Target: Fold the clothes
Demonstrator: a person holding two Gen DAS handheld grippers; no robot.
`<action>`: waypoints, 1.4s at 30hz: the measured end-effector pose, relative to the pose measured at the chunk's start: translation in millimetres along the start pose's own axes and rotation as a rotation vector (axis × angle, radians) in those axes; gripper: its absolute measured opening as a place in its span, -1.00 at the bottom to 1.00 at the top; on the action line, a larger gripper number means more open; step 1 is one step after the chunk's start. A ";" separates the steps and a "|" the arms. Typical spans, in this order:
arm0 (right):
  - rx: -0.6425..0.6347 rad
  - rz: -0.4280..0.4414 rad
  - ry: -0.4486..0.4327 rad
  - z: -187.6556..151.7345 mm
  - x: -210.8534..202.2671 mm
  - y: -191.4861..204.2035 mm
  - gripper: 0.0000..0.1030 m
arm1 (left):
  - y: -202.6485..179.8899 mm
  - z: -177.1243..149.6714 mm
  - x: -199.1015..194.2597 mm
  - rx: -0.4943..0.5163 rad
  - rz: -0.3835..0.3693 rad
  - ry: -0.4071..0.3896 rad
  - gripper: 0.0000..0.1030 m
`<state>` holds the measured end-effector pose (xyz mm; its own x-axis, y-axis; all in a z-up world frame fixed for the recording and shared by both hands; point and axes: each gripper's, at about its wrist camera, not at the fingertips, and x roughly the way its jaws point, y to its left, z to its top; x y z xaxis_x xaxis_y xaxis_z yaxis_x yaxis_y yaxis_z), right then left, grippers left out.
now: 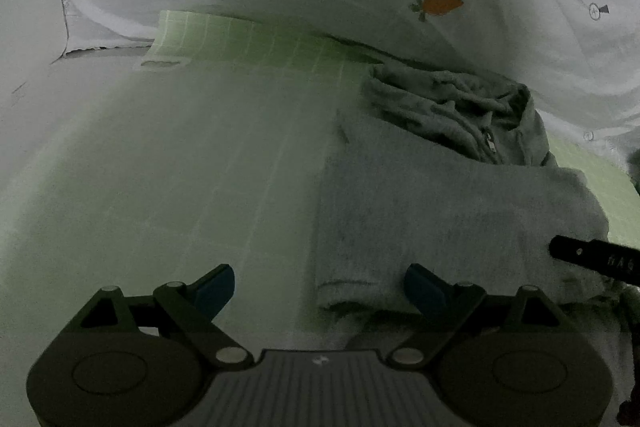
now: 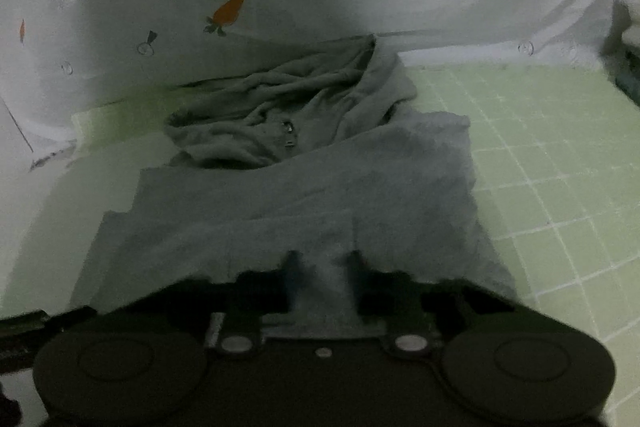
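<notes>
A grey zip-up hooded jacket [image 1: 448, 199] lies folded on a pale green grid sheet [image 1: 224, 155], its crumpled hood [image 2: 280, 107] and zipper pull [image 2: 289, 135] at the far end. My left gripper [image 1: 320, 279] is open wide with blue pads. Its right finger sits at the jacket's near left corner and nothing is held. My right gripper [image 2: 324, 261] is at the jacket's [image 2: 320, 187] near edge. Its blurred fingers stand close together with a strip of grey cloth pinched between them. A black finger of the right gripper [image 1: 592, 259] shows over the jacket's right side.
White bedding printed with carrots [image 1: 440, 5] is heaped behind the jacket. The green grid sheet [image 2: 540, 147] stretches right of the jacket. A dark object [image 2: 628, 67] sits at the far right edge. The light is dim.
</notes>
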<state>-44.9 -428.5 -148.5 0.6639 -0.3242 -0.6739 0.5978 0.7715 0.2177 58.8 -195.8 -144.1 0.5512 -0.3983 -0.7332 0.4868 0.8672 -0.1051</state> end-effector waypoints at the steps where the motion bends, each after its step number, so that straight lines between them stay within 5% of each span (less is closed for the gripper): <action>1: 0.007 0.012 -0.001 -0.2 -1.2 -0.2 -0.83 | -0.4 -0.3 0.1 0.001 0.003 0.000 0.79; 5: -0.026 0.036 -0.079 7.0 -20.5 -0.9 -0.86 | -2.0 2.1 -1.4 0.000 -0.012 -0.009 0.79; 10: -0.052 -0.092 -0.250 27.0 -54.6 -15.3 -0.86 | -9.8 7.8 -7.1 0.013 -0.009 -0.049 0.79; 14: -0.080 -0.171 -0.135 26.5 -29.0 -38.8 -0.82 | -14.6 4.0 -0.4 0.020 0.008 -0.025 0.79; 18: -0.099 -0.211 -0.033 3.5 -6.6 -51.2 -0.47 | -16.6 -2.1 3.8 0.032 0.027 -0.008 0.79; 27: -0.129 -0.247 0.008 5.2 -3.7 -64.2 0.26 | -24.7 8.6 5.5 0.044 0.047 0.002 0.81; 35: -0.108 -0.269 0.038 39.7 -15.3 -60.8 0.91 | -48.1 65.1 -3.5 0.132 0.021 0.016 0.81; 42: -0.160 -0.275 0.063 82.2 6.3 -37.8 0.95 | -55.6 116.0 20.7 0.190 0.012 0.024 0.83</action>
<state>-26.4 -504.6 -102.9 0.4551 -0.5020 -0.7355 0.6694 0.7375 -0.0892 121.7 -286.9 -75.5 0.5420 -0.3793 -0.7499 0.6012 0.7985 0.0307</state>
